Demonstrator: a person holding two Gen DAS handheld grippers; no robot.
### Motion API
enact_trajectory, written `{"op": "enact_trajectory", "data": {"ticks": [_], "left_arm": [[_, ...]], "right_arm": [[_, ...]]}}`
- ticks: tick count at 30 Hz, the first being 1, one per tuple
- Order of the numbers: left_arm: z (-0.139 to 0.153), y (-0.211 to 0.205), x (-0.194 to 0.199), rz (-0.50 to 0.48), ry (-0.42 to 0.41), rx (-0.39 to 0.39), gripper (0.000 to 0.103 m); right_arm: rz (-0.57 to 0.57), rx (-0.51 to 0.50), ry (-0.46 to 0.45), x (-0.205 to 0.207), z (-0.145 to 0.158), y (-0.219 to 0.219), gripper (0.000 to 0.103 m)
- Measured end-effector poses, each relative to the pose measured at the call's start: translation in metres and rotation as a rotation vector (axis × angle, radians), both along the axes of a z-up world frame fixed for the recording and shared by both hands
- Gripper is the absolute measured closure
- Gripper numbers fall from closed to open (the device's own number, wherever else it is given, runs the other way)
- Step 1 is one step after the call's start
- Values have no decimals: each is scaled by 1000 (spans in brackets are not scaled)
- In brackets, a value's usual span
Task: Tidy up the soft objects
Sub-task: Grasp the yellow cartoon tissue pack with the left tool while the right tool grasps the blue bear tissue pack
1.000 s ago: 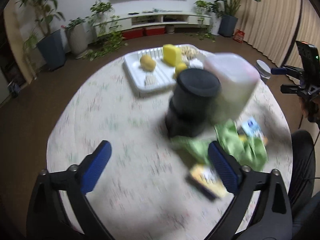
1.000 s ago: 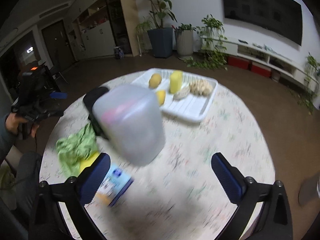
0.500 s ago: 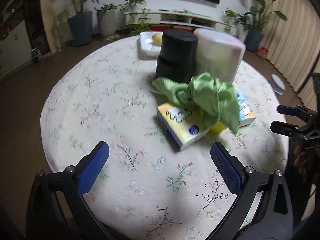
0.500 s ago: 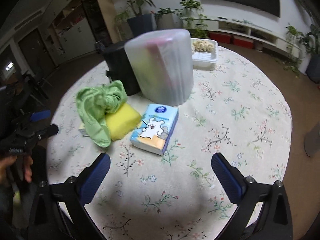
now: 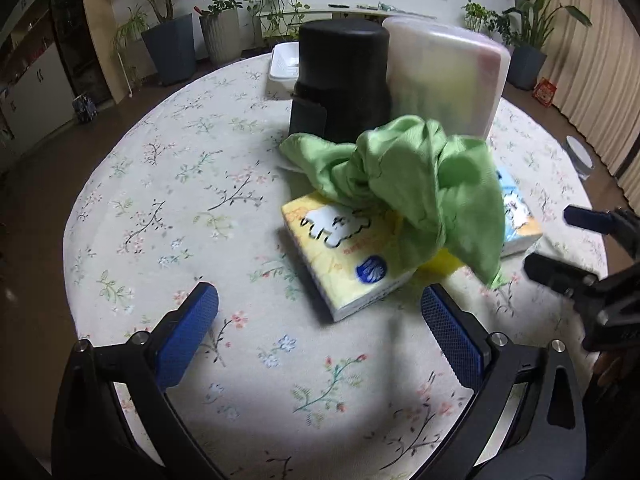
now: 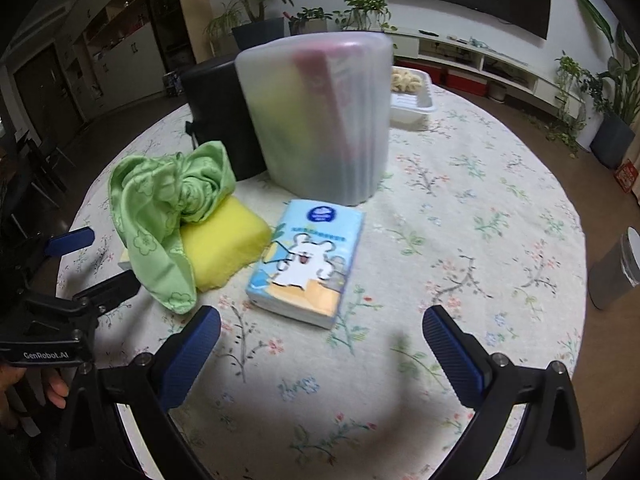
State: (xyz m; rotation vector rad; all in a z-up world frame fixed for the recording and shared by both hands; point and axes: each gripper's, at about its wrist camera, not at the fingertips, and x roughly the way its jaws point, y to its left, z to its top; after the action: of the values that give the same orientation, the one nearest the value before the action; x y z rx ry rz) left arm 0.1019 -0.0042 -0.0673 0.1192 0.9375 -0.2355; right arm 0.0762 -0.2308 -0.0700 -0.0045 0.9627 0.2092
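A crumpled green cloth (image 5: 416, 184) lies over a yellow tissue pack (image 5: 348, 252) and a yellow sponge (image 6: 224, 244); the cloth also shows in the right wrist view (image 6: 168, 216). A blue tissue pack (image 6: 308, 264) lies beside them, also in the left wrist view (image 5: 516, 216). Behind stand a black bin (image 5: 344, 80) and a translucent container (image 6: 320, 120). My left gripper (image 5: 320, 312) is open, just short of the yellow pack. My right gripper (image 6: 320, 336) is open, just short of the blue pack. Each gripper shows in the other's view, the right (image 5: 580, 248) and the left (image 6: 88, 264).
The round table (image 5: 160, 184) has a floral cloth. A white tray (image 6: 412, 104) with food items sits at the far side behind the containers. A grey bin (image 6: 616, 272) stands on the floor to the right. Potted plants and a TV shelf line the far wall.
Both grippers have come down and closer to the pile of soft objects, which now fills more of each view. Both stay open and empty.
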Motion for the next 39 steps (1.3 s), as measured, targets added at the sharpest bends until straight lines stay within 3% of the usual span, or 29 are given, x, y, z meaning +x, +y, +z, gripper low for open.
{"op": "enact_trajectory", "data": {"ticks": [6, 13, 18, 39], "left_arm": [[-1, -4, 10, 24, 5, -14, 0], [-15, -11, 19, 53, 23, 37, 0], [-29, -2, 27, 94, 81, 38, 0], [-29, 6, 39, 147, 89, 36, 0]], "right_arm": [[23, -16, 15, 7, -7, 8, 0], [31, -29, 18, 16, -11, 17, 0], [25, -63, 14, 22, -16, 24, 0], [-48, -69, 25, 41, -27, 25, 1]]}}
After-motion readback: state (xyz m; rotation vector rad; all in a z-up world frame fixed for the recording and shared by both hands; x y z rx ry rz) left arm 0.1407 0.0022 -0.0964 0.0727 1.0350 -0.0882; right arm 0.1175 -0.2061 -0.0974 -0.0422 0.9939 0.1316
